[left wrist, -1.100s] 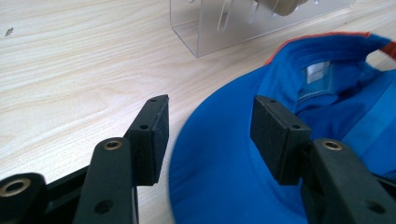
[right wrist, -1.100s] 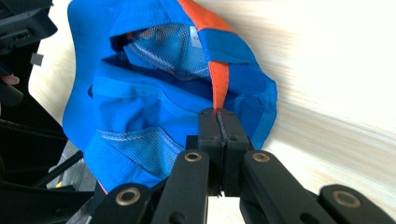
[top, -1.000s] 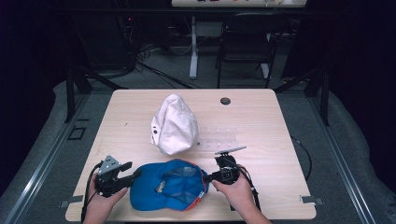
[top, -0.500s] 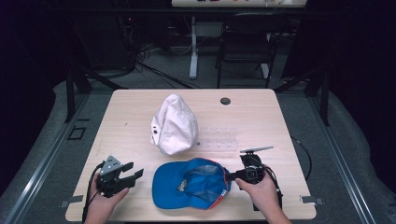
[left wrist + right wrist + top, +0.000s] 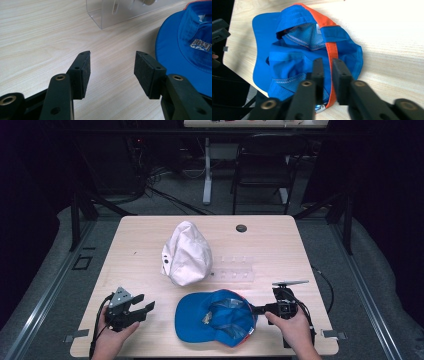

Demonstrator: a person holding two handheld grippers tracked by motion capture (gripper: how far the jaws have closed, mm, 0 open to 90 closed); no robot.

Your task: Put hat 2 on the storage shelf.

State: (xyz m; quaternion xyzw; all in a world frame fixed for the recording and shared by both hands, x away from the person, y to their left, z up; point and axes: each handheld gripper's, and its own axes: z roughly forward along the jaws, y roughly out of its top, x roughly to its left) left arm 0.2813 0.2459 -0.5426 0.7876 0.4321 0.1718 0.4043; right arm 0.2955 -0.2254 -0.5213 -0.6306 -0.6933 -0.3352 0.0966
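A dark room is lying around the pale wooden desk (image 5: 140, 245), with a chair and cables showing beyond its far edge. My right gripper (image 5: 327, 67) is sitting near the desk's near right corner, and its jaws have just been opening; they are now standing a narrow way apart, one on each side of the orange band at the rim of the blue cap (image 5: 294, 62), and I cannot tell whether the pads are still pressing on the cloth. The blue cap is lying upside down near the middle of the near edge, its brim pointing toward my left gripper (image 5: 111, 68). That gripper is hovering by the near left corner with its jaws standing wide open and nothing between them but bare wood, just beside the cap's brim. Further out, a white cap (image 5: 186, 254) is resting around the desk's middle, a clear plastic stand (image 5: 232, 272) is lying just to its right, and a small dark disc (image 5: 241, 228) is sitting near the far edge.
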